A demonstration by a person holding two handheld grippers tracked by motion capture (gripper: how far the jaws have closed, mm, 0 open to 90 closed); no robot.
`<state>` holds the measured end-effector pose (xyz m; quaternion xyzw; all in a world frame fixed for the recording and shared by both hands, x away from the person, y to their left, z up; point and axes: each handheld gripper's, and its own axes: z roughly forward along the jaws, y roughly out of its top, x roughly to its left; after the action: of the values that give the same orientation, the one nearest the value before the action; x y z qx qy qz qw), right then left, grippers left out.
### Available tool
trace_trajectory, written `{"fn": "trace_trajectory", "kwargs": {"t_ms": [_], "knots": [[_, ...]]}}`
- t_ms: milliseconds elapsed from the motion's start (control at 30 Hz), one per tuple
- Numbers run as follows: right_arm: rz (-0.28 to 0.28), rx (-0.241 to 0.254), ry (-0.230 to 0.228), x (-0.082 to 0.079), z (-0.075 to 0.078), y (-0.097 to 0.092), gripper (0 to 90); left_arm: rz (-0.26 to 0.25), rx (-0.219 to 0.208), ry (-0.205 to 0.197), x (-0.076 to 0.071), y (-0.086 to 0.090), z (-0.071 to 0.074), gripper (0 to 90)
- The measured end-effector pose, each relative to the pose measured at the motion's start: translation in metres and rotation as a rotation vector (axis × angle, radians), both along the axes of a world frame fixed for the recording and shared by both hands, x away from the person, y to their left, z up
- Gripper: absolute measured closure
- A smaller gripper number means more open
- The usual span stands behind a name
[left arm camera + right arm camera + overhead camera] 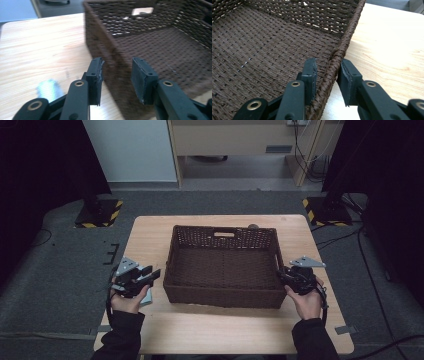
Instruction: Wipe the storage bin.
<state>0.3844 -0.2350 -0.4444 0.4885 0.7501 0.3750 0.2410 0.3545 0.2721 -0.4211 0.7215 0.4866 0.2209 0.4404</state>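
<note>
A dark brown woven basket [223,296] stands empty in the middle of the wooden table [150,235]. My left gripper [150,274] hovers just off the basket's left wall, apart from it, jaws open. In the left gripper view the basket's near left corner [110,57] lies beyond the open gripper [117,72] with nothing between the pads. My right gripper [284,277] sits at the basket's right wall. In the right gripper view its jaws [328,72] straddle the braided rim [329,75], one pad inside the basket and one outside, both against the rim.
A small pale blue object [147,299] lies on the table under my left hand, blurred in the left gripper view [48,90]. A small round thing [253,226] peeks from behind the basket's far wall. Bare wood lies in front of the basket.
</note>
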Motion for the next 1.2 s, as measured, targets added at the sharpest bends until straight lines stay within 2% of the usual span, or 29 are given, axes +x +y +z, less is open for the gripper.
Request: {"fn": "trace_trajectory", "kwargs": {"t_ms": [167, 333, 500, 633, 800, 933, 1067, 1133, 1200], "knots": [[0.008, -0.003, 0.000, -0.006, 0.000, -0.005, 68.7, 0.054, 0.053, 0.023, -0.001, 0.018, -0.013, 57.3], [-0.003, -0.017, -0.019, -0.008, 0.000, -0.004, 65.2, 0.078, 0.136, 0.049, -0.004, 0.032, -0.028, 55.2], [-0.021, -0.005, -0.022, -0.009, -0.001, -0.006, 58.4, 0.101, 0.145, 0.101, -0.003, 0.047, -0.046, 54.2], [-0.025, -0.014, -0.031, -0.009, -0.001, -0.006, 55.8, 0.121, 0.154, 0.125, 0.003, 0.057, -0.056, 53.8], [-0.027, -0.005, -0.032, -0.009, -0.002, -0.008, 51.7, 0.105, 0.173, 0.160, 0.008, 0.057, -0.066, 53.2], [-0.030, -0.017, -0.024, -0.008, -0.005, -0.008, 50.0, 0.093, 0.209, 0.196, 0.013, 0.054, -0.074, 53.3], [-0.030, -0.005, -0.019, -0.007, -0.005, -0.009, 48.8, 0.073, 0.210, 0.235, 0.018, 0.054, -0.082, 59.5], [-0.028, -0.006, -0.025, -0.007, -0.005, -0.009, 48.9, 0.072, 0.206, 0.249, 0.019, 0.053, -0.083, 67.3], [-0.024, -0.004, -0.032, -0.007, -0.003, -0.009, 49.0, 0.076, 0.200, 0.246, 0.019, 0.052, -0.082, 74.9]]}}
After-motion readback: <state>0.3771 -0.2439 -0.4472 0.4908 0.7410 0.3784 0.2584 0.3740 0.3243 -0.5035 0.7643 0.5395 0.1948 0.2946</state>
